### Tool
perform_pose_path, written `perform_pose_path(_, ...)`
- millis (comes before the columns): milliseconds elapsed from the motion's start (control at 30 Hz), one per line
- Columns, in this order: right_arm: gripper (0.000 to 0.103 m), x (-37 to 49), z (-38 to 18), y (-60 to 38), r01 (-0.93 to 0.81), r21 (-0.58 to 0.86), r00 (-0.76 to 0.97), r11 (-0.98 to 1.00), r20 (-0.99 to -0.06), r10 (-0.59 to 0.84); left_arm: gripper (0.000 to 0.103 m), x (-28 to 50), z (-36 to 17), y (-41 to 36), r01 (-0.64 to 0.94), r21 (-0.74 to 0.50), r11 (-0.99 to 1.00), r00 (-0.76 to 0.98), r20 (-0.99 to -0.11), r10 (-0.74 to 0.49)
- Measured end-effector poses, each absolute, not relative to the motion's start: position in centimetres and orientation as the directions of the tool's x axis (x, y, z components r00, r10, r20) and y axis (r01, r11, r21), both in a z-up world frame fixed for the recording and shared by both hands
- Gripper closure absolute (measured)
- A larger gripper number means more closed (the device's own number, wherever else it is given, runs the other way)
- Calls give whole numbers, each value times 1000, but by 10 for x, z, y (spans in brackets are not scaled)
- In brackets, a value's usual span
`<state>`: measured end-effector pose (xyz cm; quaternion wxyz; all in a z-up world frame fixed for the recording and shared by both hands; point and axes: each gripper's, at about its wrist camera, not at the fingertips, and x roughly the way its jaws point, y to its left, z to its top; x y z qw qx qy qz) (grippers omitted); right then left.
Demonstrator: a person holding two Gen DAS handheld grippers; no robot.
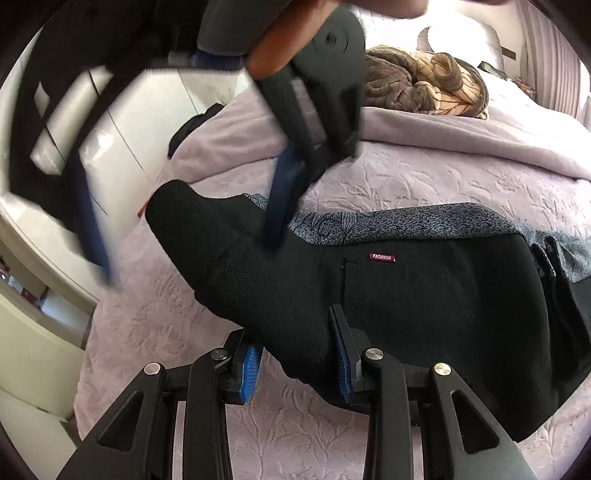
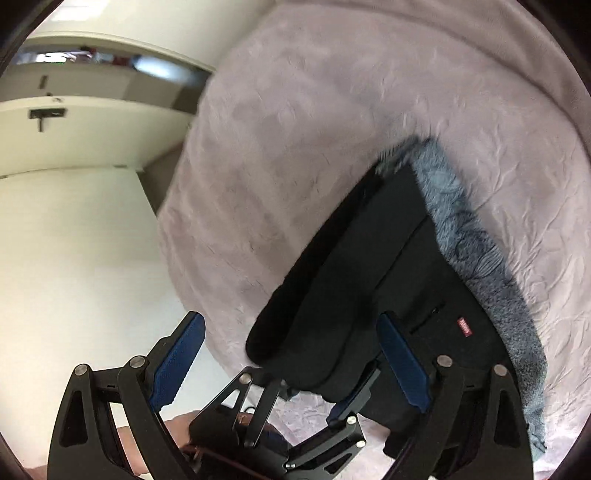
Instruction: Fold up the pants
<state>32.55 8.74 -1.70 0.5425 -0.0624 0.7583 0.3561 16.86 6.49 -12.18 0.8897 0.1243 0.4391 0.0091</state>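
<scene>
Daylight enters strongly from beyond the left gripper, upper right; the window area (image 1: pixel 454 22) is blown out to white. The bedspread (image 1: pixel 424 177) is evenly lit with soft shadows. The right gripper (image 1: pixel 184 221) crossing ahead is motion-smeared. The right wrist view is blurred throughout. Both views bow at the edges, with dark corners.
</scene>
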Motion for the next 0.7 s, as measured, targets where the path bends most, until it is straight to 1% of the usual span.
perform_pose_path(33, 62, 329, -19, 84, -480, 463, -408, 745, -870, 279, 68, 169, -120, 63, 93, 232, 968, 608, -784, 129)
perform_pose_path(67, 74, 330, -18, 78, -490, 431, -384, 758, -887, 256, 68, 168, -118, 62, 98, 226, 969, 601, -789, 123)
perform_pose_path(133, 80, 334, -6, 57, -471, 458, -349, 754, -882, 317, 68, 163, -109, 55, 123, 238, 963, 624, -774, 111)
perform_pose_path(200, 80, 337, 8, 28, -421, 525, -329, 739, -848, 415, 68, 158, -95, 40, 159, 272, 949, 653, -750, 106)
perform_pose_path(333, 80, 327, 42, -44, -343, 656, -256, 672, -754, 605, 67, 145, -59, 1, 239, 273, 932, 695, -718, 32)
perform_pose_path(467, 80, 304, 70, -145, -239, 774, -120, 586, -622, 773, 67, 126, -28, -52, 351, 281, 893, 721, -690, -66)
perform_pose_path(600, 80, 265, 82, -247, -181, 828, 53, 531, -531, 846, 67, 107, -14, -112, 473, 276, 837, 698, -697, -164)
perform_pose_path(700, 80, 235, 74, -321, -112, 864, 173, 491, -469, 866, 67, 89, -19, -162, 568, 294, 769, 668, -710, -222)
